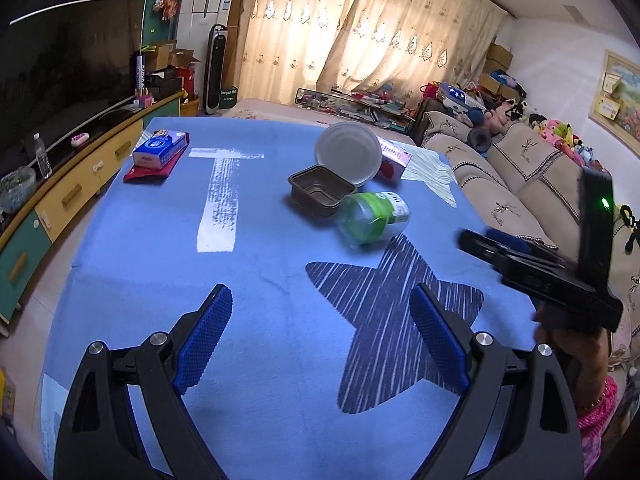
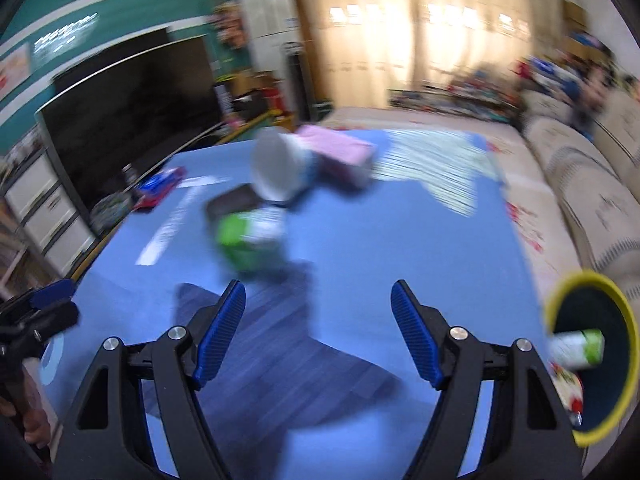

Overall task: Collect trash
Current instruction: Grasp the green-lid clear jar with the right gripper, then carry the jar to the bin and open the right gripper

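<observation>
1. My left gripper (image 1: 322, 336) is spread wide and holds nothing; it hangs over the dark star (image 1: 384, 320) on the blue cloth (image 1: 260, 240)
2. My right gripper (image 2: 318, 332) is also spread wide and holds nothing, over the same star; this view is blurred
3. Only the right view shows the bin (image 2: 592, 356), yellow-rimmed, off the cloth's right edge just beside my right finger, with a green-and-white bottle (image 2: 578, 348) and other scraps inside
4. Only the left view shows the right gripper's body from the side, at the cloth's right edge, with a green light
5. Mid-cloth lies the trash: a green-labelled jar (image 1: 374, 216) on its side, touching a brown tray (image 1: 322, 190); behind them a white tub (image 1: 348, 152) tipped on its side and a pink box (image 1: 394, 158)
6. Sharp in the left view, smeared in the right: a blue tissue pack (image 1: 160, 148) on a red packet (image 1: 150, 172), far left
7. Beyond: TV (image 1: 68, 76), curtains (image 1: 360, 32), sofa (image 1: 520, 184)
</observation>
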The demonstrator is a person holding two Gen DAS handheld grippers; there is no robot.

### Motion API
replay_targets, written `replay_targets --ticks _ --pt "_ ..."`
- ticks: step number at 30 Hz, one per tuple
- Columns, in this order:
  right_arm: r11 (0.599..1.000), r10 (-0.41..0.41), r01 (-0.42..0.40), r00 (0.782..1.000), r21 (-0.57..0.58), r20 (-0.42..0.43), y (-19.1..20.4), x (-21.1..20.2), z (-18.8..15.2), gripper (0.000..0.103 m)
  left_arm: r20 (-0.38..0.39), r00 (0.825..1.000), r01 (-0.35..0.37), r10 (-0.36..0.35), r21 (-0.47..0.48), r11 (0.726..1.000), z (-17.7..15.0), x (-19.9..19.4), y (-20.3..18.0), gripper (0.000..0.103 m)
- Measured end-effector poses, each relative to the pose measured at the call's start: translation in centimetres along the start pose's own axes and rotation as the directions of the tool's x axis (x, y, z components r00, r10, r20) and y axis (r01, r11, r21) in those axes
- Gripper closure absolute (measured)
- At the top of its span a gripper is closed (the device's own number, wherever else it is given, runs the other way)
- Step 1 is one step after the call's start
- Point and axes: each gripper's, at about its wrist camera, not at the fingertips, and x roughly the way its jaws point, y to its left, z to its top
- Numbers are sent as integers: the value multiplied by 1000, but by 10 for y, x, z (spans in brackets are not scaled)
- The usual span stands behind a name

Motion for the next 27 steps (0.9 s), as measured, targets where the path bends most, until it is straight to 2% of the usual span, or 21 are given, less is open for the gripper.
replay_targets --ticks 3,7,14,19,21,22,27 --pt "998 17 -19 1000 -67 -22 29 23 13 32 -9 1000 6 -6 -6 1000 -3 2 3 14" --pt "993 -13 8 999 -120 -44 50 50 26 24 -10 1000 12 -13 -14 1000 -6 3 7 14" --pt "991 -49 37 994 -126 -93 54 89 32 23 -23 999 25 -26 -26 999 -11 13 7 14" --pt "994 -44 32 993 -106 -112 51 105 32 23 -28 999 31 -32 -35 999 -14 25 8 14" --pt "994 -37 24 993 -110 -113 52 107 31 29 -28 999 28 -29 -39 999 -16 29 9 14" --pt "994 -30 17 993 -110 -111 52 108 31 36 -32 999 26 -27 -42 999 -18 34 9 14" --pt "994 -24 12 994 -107 -106 50 105 28 36 -67 997 20 -25 -68 997 -25 52 15 14"
